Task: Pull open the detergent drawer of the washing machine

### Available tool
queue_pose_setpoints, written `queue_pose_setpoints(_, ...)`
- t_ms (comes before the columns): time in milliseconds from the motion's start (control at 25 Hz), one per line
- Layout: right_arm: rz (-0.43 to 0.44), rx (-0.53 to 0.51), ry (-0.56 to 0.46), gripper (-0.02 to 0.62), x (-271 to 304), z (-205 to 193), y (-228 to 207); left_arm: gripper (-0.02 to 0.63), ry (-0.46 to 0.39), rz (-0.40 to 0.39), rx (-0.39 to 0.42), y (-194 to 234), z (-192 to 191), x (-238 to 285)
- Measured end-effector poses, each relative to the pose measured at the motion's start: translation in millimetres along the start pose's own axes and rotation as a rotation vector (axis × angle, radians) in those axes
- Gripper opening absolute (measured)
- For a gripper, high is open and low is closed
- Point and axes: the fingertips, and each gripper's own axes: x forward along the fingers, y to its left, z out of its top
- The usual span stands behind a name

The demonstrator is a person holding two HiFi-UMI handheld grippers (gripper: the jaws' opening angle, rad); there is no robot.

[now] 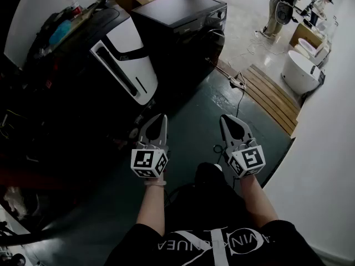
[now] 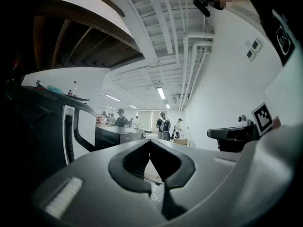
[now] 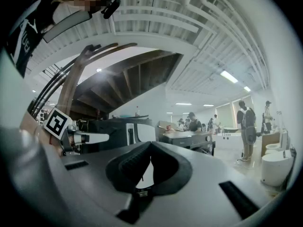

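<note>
The dark washing machine (image 1: 183, 21) stands far ahead, well apart from both tools. Its detergent drawer cannot be made out, so the pull looks not yet begun. A white-panelled appliance (image 1: 125, 60) sits at the left, with wooden slats (image 1: 272, 96) and a cable (image 1: 239, 90) at the far right. Near, the left gripper (image 1: 160, 118) and right gripper (image 1: 228, 119) hover level, jaws together and empty.
</note>
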Motion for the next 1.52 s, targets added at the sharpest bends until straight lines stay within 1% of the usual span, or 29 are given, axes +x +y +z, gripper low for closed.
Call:
queue_pose_setpoints(320, 0.023, -0.02, -0.005, 0.012, 13, 9, 9, 0.011, 0.007, 0.003, -0.012, 9, -6, 3)
queue_pose_setpoints(560, 0.037, -0.029, -0.005, 0.012, 37, 4, 12, 0.011, 0.008, -0.006, -0.006, 26, -9, 18)
queue_pose_setpoints(680, 0.031, -0.037, 0.01, 0.012, 57, 0, 7, 0.011, 0.022, -0.023, 0.002, 38, -11, 33)
queue_pose_setpoints(760, 0.013, -0.033, 0.021, 0.012, 72, 0, 4, 0.011, 0.035, -0.049, 0.019, 45, -11, 44)
queue_pose_setpoints(840, 0.008, -0.019, 0.015, 0.014, 88, -2, 4, 0.011, 0.041, -0.068, 0.033, 56, -11, 55)
queue_pose_setpoints(960, 0.011, 0.005, -0.011, 0.014, 115, -2, 7, 0.011, 0.043, -0.077, 0.03, 77, -13, 69)
queue_pose_setpoints(1080, -0.007, -0.008, -0.001, 0.014, 141, -6, 3, 0.011, 0.051, -0.083, 0.018, 97, -15, 82)
queue_pose_setpoints(1240, -0.024, 0.007, 0.003, 0.014, 178, -5, 2, 0.011, 0.065, -0.092, 0.02, 127, -16, 99)
queue_pose_setpoints(1520, -0.025, 0.003, 0.02, 0.014, 237, -13, -4, 0.011, 0.085, -0.104, 0.007, 171, -21, 135)
